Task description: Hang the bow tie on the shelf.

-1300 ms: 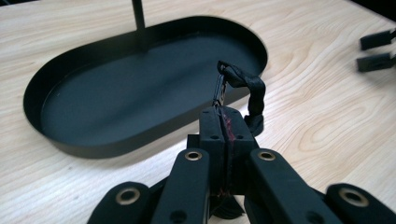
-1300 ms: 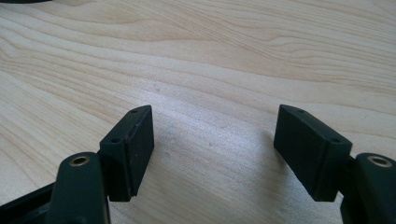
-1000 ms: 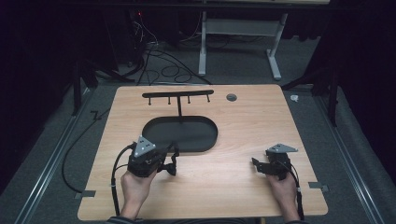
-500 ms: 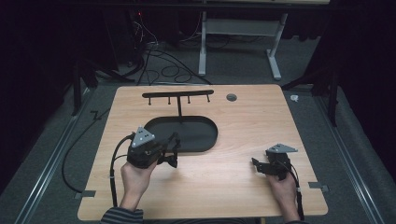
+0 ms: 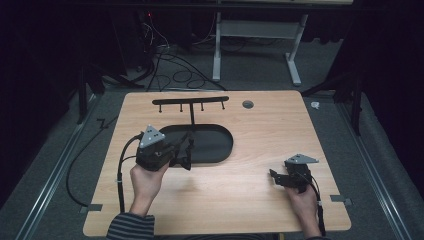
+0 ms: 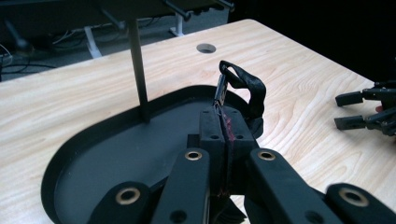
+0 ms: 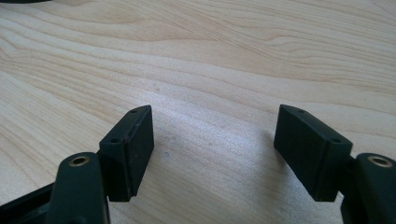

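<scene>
A black stand has an oval tray base (image 5: pixel 218 144), an upright post (image 5: pixel 191 116) and a crossbar with several small hooks (image 5: pixel 190 101). My left gripper (image 5: pixel 186 154) hovers at the tray's near left edge, shut on a thin black strap loop (image 6: pixel 247 86) with a flat piece and a reddish streak between the jaws. In the left gripper view the gripper (image 6: pixel 224 135) points over the tray (image 6: pixel 112 158), with the post (image 6: pixel 138 70) to the left. My right gripper (image 5: pixel 274 176) rests low at the table's front right, open and holding nothing (image 7: pixel 212 140).
The wooden table (image 5: pixel 260 135) has a round cable hole (image 5: pixel 247 104) at the back, right of the crossbar. Cables and a white desk frame (image 5: pixel 255 35) lie on the dark floor beyond. The right gripper's fingers (image 6: pixel 359 109) appear at the right edge of the left gripper view.
The left gripper has moved away from the person and up, toward the tray, with the strap in its jaws. The right gripper has stayed put.
</scene>
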